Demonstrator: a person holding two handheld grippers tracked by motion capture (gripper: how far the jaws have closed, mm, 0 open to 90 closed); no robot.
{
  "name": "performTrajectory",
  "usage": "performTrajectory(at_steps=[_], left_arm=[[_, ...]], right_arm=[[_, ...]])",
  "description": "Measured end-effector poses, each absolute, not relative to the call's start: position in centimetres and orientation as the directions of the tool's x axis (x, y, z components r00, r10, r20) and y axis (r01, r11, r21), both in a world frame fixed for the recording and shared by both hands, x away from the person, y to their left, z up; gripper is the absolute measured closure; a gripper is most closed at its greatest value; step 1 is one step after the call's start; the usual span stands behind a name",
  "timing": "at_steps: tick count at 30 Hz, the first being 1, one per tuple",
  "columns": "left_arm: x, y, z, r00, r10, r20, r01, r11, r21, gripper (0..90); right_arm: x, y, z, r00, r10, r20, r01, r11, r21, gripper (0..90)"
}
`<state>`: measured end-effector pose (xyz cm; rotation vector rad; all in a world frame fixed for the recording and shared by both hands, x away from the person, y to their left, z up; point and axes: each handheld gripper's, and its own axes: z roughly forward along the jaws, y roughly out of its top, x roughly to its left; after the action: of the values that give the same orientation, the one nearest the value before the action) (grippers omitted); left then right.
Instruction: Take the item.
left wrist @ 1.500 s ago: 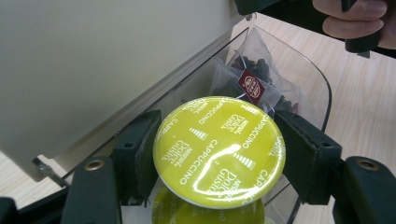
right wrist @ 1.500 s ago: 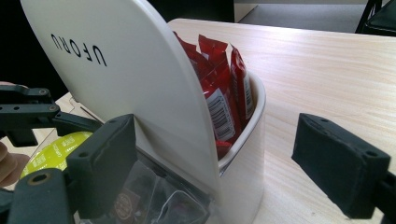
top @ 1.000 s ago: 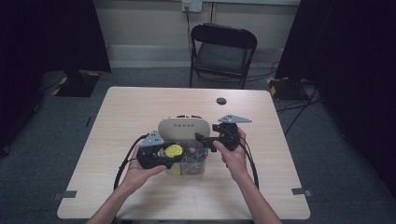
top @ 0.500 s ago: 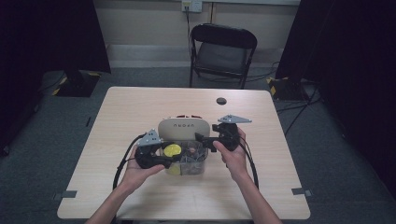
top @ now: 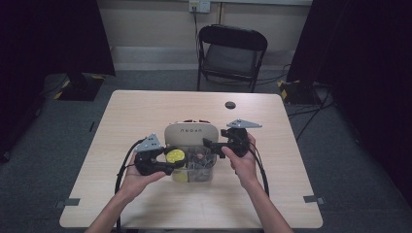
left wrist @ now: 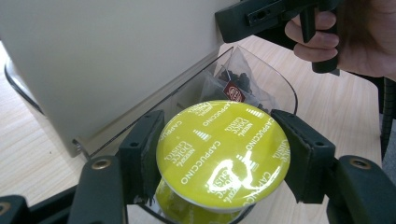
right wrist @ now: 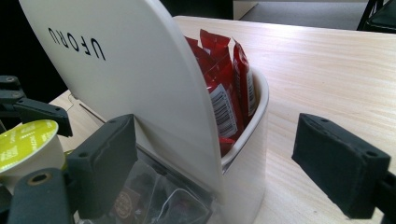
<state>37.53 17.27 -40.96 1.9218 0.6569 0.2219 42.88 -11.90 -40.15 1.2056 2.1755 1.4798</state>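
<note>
Gripping a yellow-green capsule (left wrist: 222, 151) with white Cappuccino lettering, left tongs (left wrist: 224, 158), right tongs (right wrist: 233, 172) spread open

The capsule (left wrist: 222, 151) has a yellow-green foil lid with white lettering, clamped between black jaws. The organiser (right wrist: 140, 74) is cream with dark letters, and the packets (right wrist: 224, 79) inside are red with white labels.

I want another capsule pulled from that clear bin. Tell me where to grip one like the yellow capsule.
Take the yellow capsule across its round foil rim, jaws on opposite edges, as the left tool has it now. Come from the open front of the clear bin, since the beige lid stands tilted behind it; the flat lid gives level purchase.
</note>
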Motion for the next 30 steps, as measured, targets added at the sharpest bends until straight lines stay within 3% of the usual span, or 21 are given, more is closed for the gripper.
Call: performTrajectory(at_steps=[30], left_arm=[[37.9,23.1,-39.4,0.789,0.594,-0.155,0.363,-0.248,0.898,37.7]], right_arm=[[42.8,-11.9,-40.1,-0.628,0.745,0.227,0.488,0.15,0.86,13.2]])
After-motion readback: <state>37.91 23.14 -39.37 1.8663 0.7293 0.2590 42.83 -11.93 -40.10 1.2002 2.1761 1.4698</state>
